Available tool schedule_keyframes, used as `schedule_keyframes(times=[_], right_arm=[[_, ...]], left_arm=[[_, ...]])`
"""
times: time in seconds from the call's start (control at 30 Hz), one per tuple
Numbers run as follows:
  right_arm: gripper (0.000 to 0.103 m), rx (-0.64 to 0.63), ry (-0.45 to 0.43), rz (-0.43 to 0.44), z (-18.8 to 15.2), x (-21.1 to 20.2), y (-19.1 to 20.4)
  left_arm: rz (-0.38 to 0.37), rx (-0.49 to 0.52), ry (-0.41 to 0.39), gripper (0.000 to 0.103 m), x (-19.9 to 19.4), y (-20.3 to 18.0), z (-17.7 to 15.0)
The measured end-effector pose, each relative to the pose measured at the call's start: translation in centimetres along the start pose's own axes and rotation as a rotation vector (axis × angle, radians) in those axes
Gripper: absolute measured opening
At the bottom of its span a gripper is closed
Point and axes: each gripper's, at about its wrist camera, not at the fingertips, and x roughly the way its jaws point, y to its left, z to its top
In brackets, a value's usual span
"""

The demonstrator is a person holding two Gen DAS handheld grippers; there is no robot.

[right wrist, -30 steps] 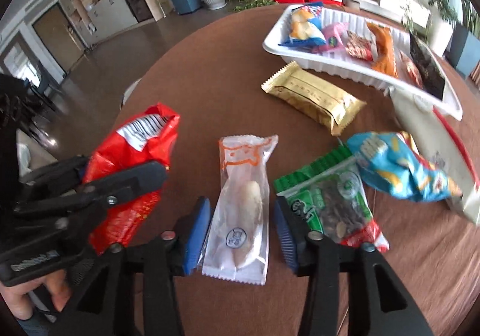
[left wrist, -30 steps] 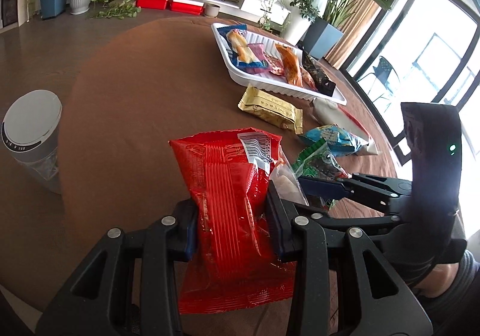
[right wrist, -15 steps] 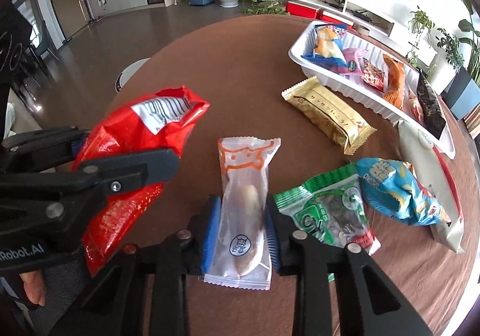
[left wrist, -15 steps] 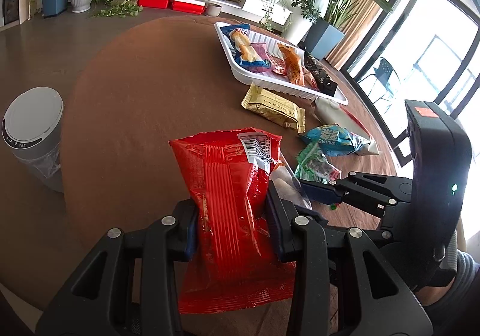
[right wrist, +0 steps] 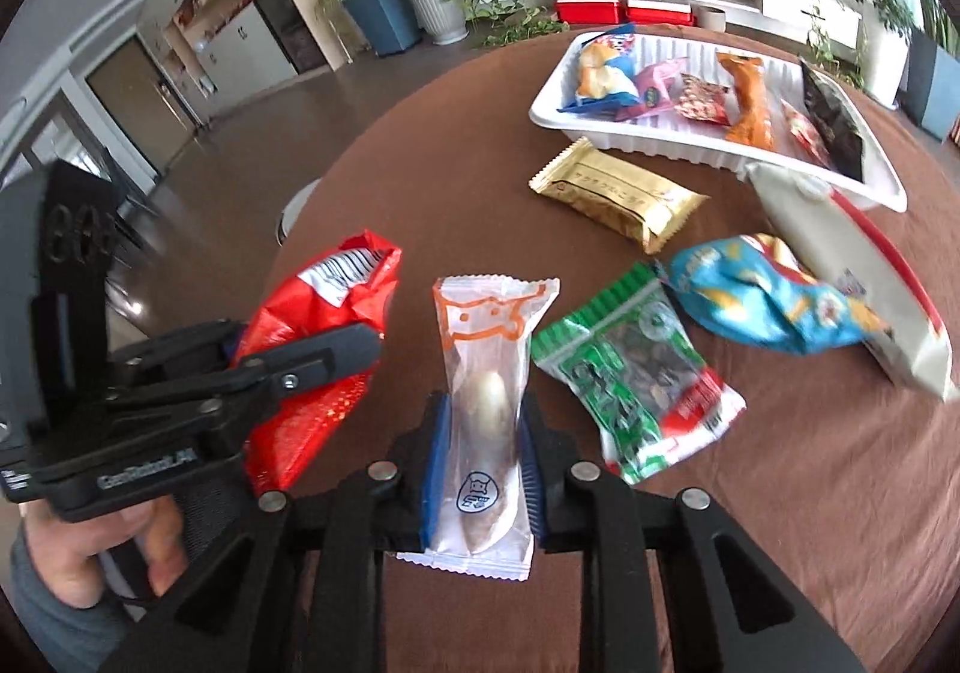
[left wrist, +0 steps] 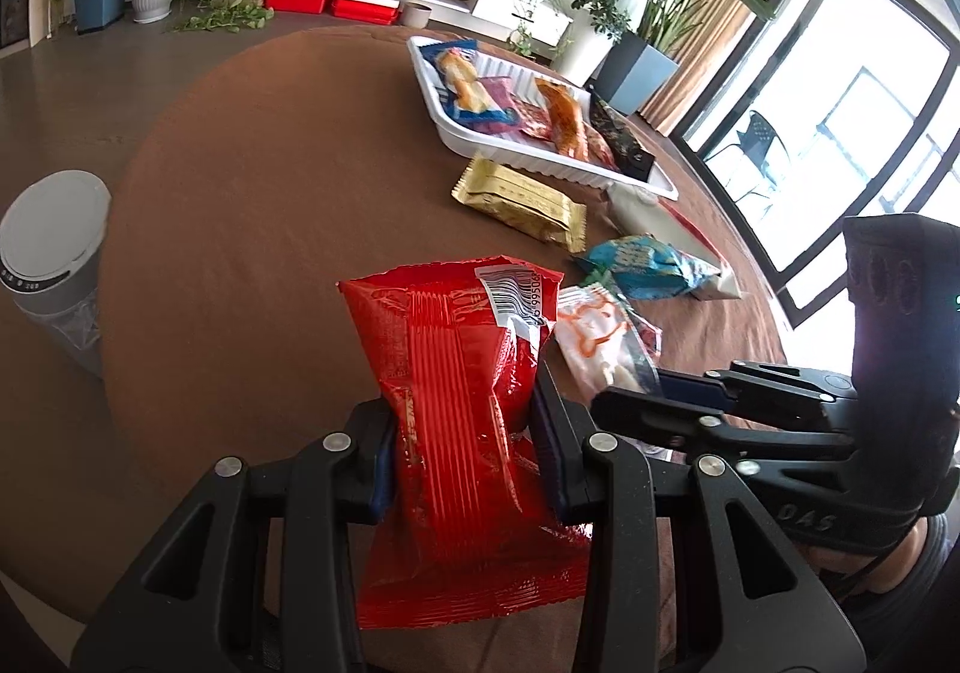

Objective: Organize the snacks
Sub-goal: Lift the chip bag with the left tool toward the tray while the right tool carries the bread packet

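My left gripper (left wrist: 465, 451) is shut on a red snack bag (left wrist: 462, 373) and holds it above the brown round table (left wrist: 252, 205); the bag also shows in the right wrist view (right wrist: 312, 349). My right gripper (right wrist: 480, 457) is shut on a clear packet with orange print (right wrist: 489, 373), lifted just off the table; the packet shows in the left wrist view (left wrist: 600, 337). A white tray (right wrist: 684, 144) holding several snacks sits at the far side, also in the left wrist view (left wrist: 540, 159).
On the table lie a gold packet (right wrist: 618, 196), a green seed packet (right wrist: 636, 379), a blue bag (right wrist: 768, 307) and a white bag with a red stripe (right wrist: 852, 253). A white bin (left wrist: 51, 253) stands left of the table.
My right gripper has closed on the clear packet and lifted it slightly. My left gripper keeps holding the red bag, raised a little.
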Motion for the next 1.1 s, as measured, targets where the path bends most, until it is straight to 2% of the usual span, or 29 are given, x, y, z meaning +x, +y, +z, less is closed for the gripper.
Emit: schedule_keyframes(times=[0.2, 0.33, 0.5, 0.6, 0.73, 0.87, 0.97, 1.1], right_arm=[[0.024, 0.098, -0.035, 0.049, -1.9, -3.4, -3.2], [0.024, 0.196, -0.081, 0.064, -3.1, -6.9, -7.1], [0.024, 0.322, -0.176, 0.025, -3.4, -11.8, -13.5], [0.024, 0.391, -0.247, -0.026, -3.0, -15.1, -17.9], [0.024, 0.473, -0.342, -0.101, -1.2, -19.4, -24.1], [0.024, 0.523, -0.394, -0.15, 1.9, -21.5, -28.8], [0.024, 0.503, -0.422, -0.158, 5.0, -22.2, -30.7], [0.024, 0.447, -0.439, -0.148, 9.2, -21.7, -30.7]], left_arm=[[-0.054, 0.024, 0.02, 0.035, 0.7, -2.1, -0.1], [-0.082, 0.034, 0.028, 0.035, 1.3, -3.1, 0.4], [-0.069, 0.046, 0.0, 0.035, 0.6, -3.1, 2.8], [-0.046, 0.045, -0.041, 0.035, -0.3, -2.6, 5.5], [0.0, 0.074, -0.094, 0.035, -1.5, -2.3, 9.9], [0.015, 0.092, -0.141, 0.035, -2.3, -2.3, 14.6], [0.023, 0.127, -0.16, 0.035, -2.2, -3.2, 17.9], [0.007, 0.166, -0.165, 0.035, -0.7, -4.9, 22.0]])
